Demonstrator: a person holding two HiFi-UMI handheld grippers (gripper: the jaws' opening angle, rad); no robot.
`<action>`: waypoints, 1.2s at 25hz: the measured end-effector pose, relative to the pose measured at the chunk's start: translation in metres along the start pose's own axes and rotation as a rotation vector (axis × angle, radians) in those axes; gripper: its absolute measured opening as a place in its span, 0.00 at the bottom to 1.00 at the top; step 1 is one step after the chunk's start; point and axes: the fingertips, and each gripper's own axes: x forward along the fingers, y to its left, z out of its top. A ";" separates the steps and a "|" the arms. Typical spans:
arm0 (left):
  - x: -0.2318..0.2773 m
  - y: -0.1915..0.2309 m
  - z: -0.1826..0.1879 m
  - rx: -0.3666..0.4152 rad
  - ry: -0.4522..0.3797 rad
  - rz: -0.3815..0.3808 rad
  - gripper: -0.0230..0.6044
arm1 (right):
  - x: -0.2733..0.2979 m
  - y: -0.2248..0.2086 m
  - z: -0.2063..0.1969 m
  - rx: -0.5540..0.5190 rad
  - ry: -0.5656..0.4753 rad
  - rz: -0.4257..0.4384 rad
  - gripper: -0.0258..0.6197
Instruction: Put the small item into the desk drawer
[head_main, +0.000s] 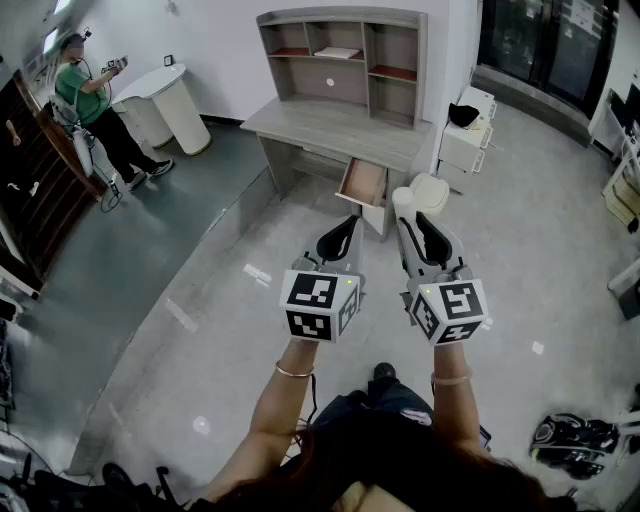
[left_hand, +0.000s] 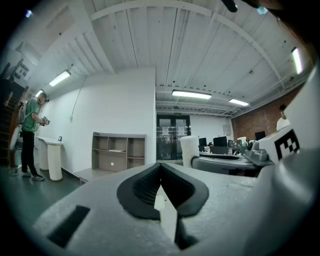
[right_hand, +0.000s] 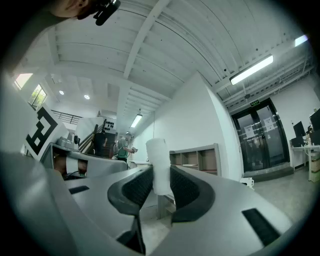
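Note:
A grey desk (head_main: 340, 128) with a shelf hutch stands ahead across the floor, and its wooden drawer (head_main: 363, 183) is pulled open at the front right. My right gripper (head_main: 412, 222) is shut on a small white cylinder (head_main: 403, 204), which stands upright between the pads (right_hand: 159, 165). The left gripper (head_main: 343, 232) is beside it, shut with nothing in it, its pads meeting in the left gripper view (left_hand: 161, 175). Both grippers are held in the air short of the desk. The cylinder (left_hand: 189, 150) also shows in the left gripper view.
A person in a green shirt (head_main: 88, 98) stands at the back left by a white rounded counter (head_main: 165, 100). A white cart (head_main: 466, 138) and a pale bin (head_main: 432, 192) sit right of the desk. Black gear (head_main: 568, 437) lies on the floor lower right.

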 end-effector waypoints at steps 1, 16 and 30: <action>0.003 0.000 0.000 -0.002 -0.002 0.003 0.06 | 0.001 -0.002 0.000 -0.006 -0.004 0.004 0.19; 0.093 -0.006 -0.005 -0.023 0.008 0.040 0.06 | 0.041 -0.076 -0.014 -0.026 0.006 0.038 0.20; 0.150 0.006 -0.004 -0.036 0.013 0.101 0.06 | 0.087 -0.116 -0.026 -0.013 0.013 0.093 0.19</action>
